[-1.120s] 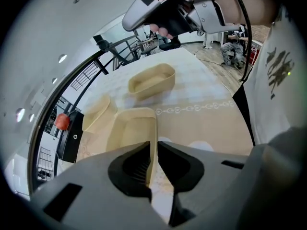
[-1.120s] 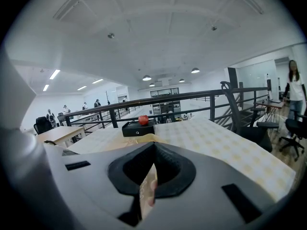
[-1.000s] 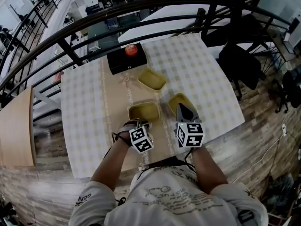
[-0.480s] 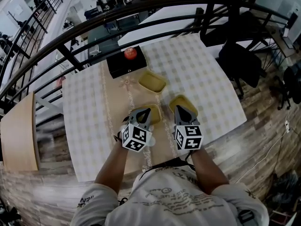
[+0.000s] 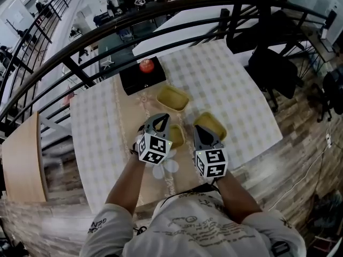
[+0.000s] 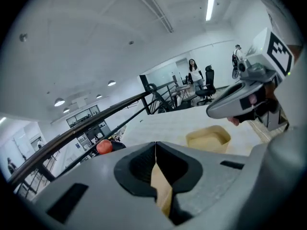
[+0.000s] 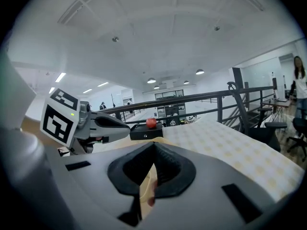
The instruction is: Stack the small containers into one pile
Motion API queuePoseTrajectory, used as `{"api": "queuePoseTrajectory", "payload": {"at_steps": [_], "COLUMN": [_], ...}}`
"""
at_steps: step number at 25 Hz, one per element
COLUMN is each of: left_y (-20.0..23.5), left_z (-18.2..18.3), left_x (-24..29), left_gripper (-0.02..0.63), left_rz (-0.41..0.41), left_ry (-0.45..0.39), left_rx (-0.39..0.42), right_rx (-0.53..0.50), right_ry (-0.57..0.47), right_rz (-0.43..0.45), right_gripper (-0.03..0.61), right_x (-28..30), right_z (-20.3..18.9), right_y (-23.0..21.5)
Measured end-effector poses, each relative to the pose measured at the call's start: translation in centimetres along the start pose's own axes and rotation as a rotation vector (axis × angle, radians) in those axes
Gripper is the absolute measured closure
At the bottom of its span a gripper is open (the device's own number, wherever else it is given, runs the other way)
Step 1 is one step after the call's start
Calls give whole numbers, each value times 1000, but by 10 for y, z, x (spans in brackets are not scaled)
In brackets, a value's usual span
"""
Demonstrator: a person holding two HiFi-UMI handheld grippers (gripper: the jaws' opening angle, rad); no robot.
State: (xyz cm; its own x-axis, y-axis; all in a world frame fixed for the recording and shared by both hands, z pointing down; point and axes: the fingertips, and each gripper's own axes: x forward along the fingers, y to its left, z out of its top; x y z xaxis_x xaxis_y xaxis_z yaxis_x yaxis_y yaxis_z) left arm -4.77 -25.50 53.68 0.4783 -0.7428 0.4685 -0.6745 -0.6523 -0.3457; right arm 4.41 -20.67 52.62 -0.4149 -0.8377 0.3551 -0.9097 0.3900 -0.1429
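Three small yellow containers stand on the checked table (image 5: 230,84). One (image 5: 172,97) is farthest out, one (image 5: 213,124) is at the right, and the middle one (image 5: 177,136) is mostly hidden under my left gripper (image 5: 156,119). That gripper hovers over the middle container, shut on nothing. My right gripper (image 5: 199,129) is beside the right container's near left edge, also shut and empty. The left gripper view shows a container (image 6: 208,139) ahead and the right gripper (image 6: 240,98). The left gripper (image 7: 96,123) shows in the right gripper view.
A black box (image 5: 141,77) with a red ball (image 5: 146,65) on it sits at the table's far edge, also seen as the box (image 7: 146,132) in the right gripper view. A tan runner (image 5: 128,116) crosses the table. A dark railing (image 5: 80,42) curves beyond it.
Both grippers have moved forward over the table. The left one went from the near side of the middle container to above it, and now covers most of it.
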Motion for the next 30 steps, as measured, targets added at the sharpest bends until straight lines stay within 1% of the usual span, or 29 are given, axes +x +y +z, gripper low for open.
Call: {"api": "queuePoseTrajectory", "payload": {"at_steps": [3,6,9,11,14,17,18,21,23,26,30], "left_y": [12,22,22,20,19,24,25,24,21,12,0], "left_z": [-14,-35,-49,-56,-79,-100,-103,-113,-117,-118,-121], "left_x": [22,44,58,69,86,103,107,119,124,132,142], "left_gripper": [604,604,583,568,547,541,541,541,541,541,541], "left_rz": [-33,-84,-174,-243,-343,-396,-411,-451,-476,-510,-544], "left_ry": [71,162,225,254,341,412,424,460,475,470,478], "left_rx": [88,227,400,483,609,729,750,773,811,872,916], "right_rx": [5,11,15,23,30,37,40,47,53,62,66], "right_ry": [0,5,22,35,49,57,61,73,78,89,102], "right_rz": [-11,-25,-45,-60,-77,-95,-103,-122,-133,-151,-163], "right_gripper": [584,584,584,584,584,584,584,584,584,584,584], "right_x": [4,9,12,14,16,16,16,13,11,9,5], "right_z": [1,1,-2,-6,-11,-16,-18,-25,-28,-34,-39], "right_y": [-6,-13,-19,-25,-32,-38,-41,-48,-51,-56,-57]}}
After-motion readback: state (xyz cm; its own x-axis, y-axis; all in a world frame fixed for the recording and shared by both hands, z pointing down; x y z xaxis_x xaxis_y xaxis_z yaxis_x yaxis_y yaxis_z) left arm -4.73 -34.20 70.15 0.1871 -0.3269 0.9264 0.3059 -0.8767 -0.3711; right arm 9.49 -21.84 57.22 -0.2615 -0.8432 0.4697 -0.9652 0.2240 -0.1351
